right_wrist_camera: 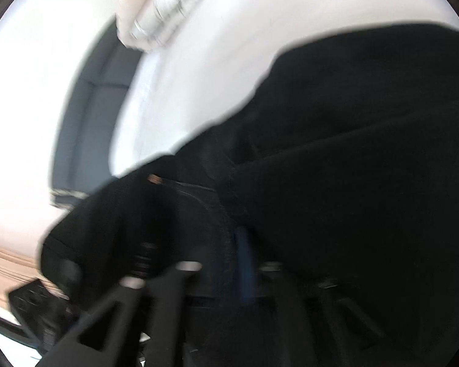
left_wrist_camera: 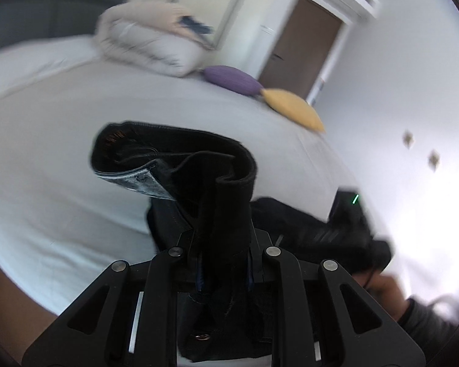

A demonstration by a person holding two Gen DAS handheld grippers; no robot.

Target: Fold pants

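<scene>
The black pants [left_wrist_camera: 211, 180] are lifted above a white bed [left_wrist_camera: 61, 153]. My left gripper [left_wrist_camera: 223, 244] is shut on the waistband, which stands up between the fingers, with an inner label showing at its left. In the right wrist view the black pants [right_wrist_camera: 336, 168] fill the lower right of the blurred frame. My right gripper [right_wrist_camera: 229, 263] is shut on the cloth. The right gripper also shows in the left wrist view [left_wrist_camera: 352, 214], at the right over the bed edge.
A folded pale duvet [left_wrist_camera: 150, 36] lies at the far side of the bed. A purple cushion [left_wrist_camera: 232, 79] and a yellow cushion [left_wrist_camera: 293, 108] lie beside it. A brown door [left_wrist_camera: 303, 46] stands behind. A dark grey headboard [right_wrist_camera: 88, 116] runs along the bed.
</scene>
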